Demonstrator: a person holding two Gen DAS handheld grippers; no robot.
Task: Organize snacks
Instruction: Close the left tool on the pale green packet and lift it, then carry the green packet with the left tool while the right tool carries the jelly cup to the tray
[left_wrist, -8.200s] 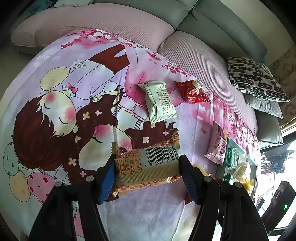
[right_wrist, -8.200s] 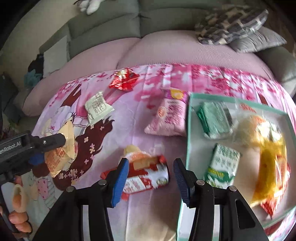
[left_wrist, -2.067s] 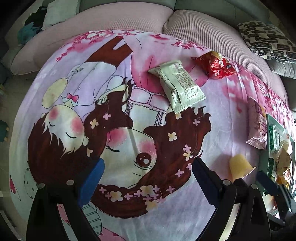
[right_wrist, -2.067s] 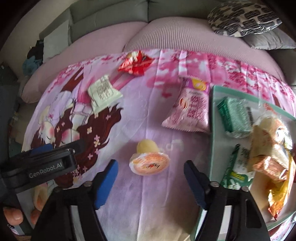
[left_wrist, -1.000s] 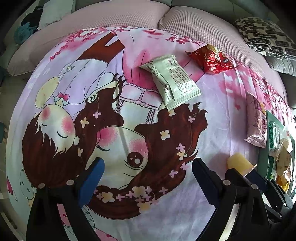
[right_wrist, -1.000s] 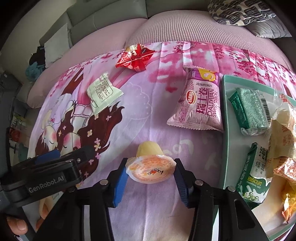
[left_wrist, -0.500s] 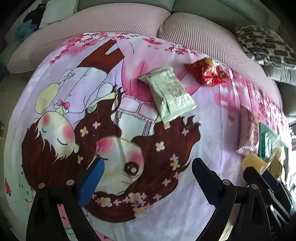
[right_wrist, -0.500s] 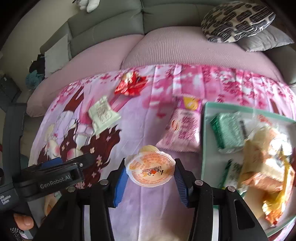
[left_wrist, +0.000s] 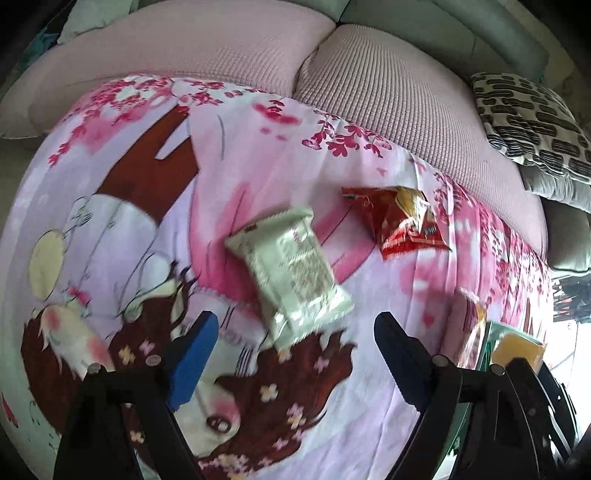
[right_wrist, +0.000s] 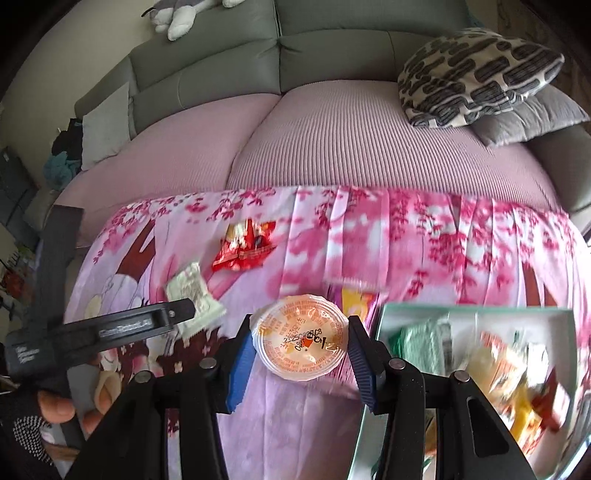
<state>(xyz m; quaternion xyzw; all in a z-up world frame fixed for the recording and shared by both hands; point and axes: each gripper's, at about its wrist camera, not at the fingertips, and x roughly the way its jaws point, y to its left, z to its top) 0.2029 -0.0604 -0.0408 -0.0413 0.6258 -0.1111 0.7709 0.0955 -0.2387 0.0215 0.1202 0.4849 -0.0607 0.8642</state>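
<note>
The right claw (right_wrist: 300, 350) pointed steeply down, its pads pressed on a jelly cup (right_wrist: 300, 338). The left claw (left_wrist: 291, 354), jaws apart and just closing, held nothing.

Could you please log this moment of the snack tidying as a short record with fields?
surface: pink cartoon-print cloth spread over a sofa
right gripper: shut on the clear round jelly cup with an orange foil lid, held above the cloth
left gripper: empty, jaws just been closing, nothing between them
nearest loose snack: pale green flat packet, just beyond the left gripper
other loose snacks: red crinkled wrapper; pink packet beside the tray
container: teal-rimmed tray, already holding several snacks
</note>
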